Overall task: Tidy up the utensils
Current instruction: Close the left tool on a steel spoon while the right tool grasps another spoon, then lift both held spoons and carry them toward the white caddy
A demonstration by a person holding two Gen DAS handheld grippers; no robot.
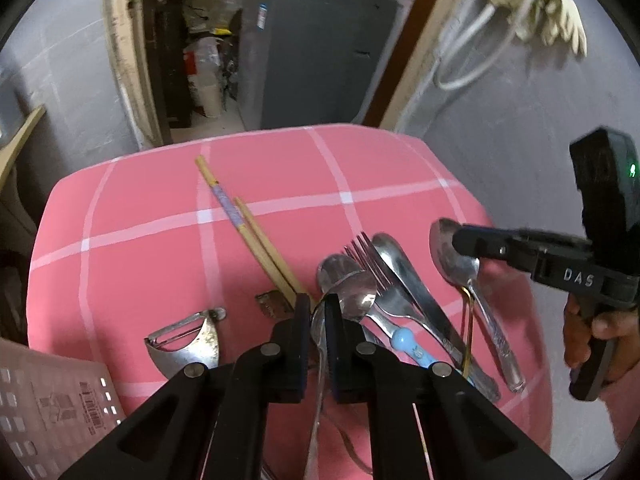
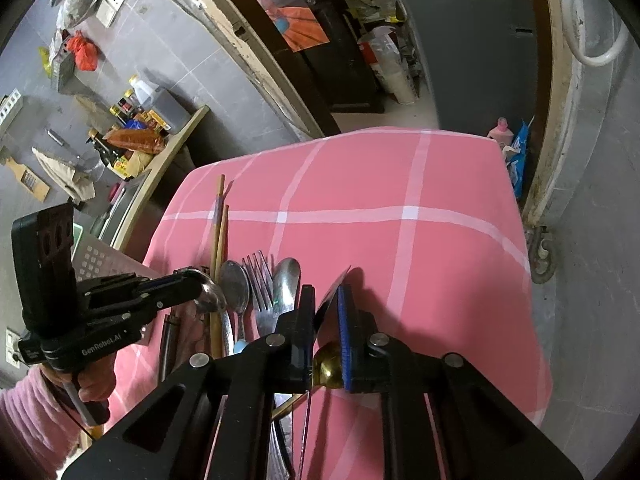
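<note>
On checked pink cloth [image 1: 160, 240], shiny steel spoons [image 1: 348, 284].

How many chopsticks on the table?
2. Side by side on the pink cloth: the patterned chopstick reaches farther back, the plain chopstick lies right of it. None appears hidden.

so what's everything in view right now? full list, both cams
tablecloth: one, pink with white checks, over the table
chopsticks: two, tan, left of the cutlery pile
fork: one, steel, between two lying spoons
spoons: at least four, steel, two beside the fork, one in each gripper
peeler: one, steel, near left
basket: one, pale pink, off the left edge
left gripper: black, shut on a spoon
right gripper: black, shut on a spoon's bowl
right hand: on its gripper's handle
</note>
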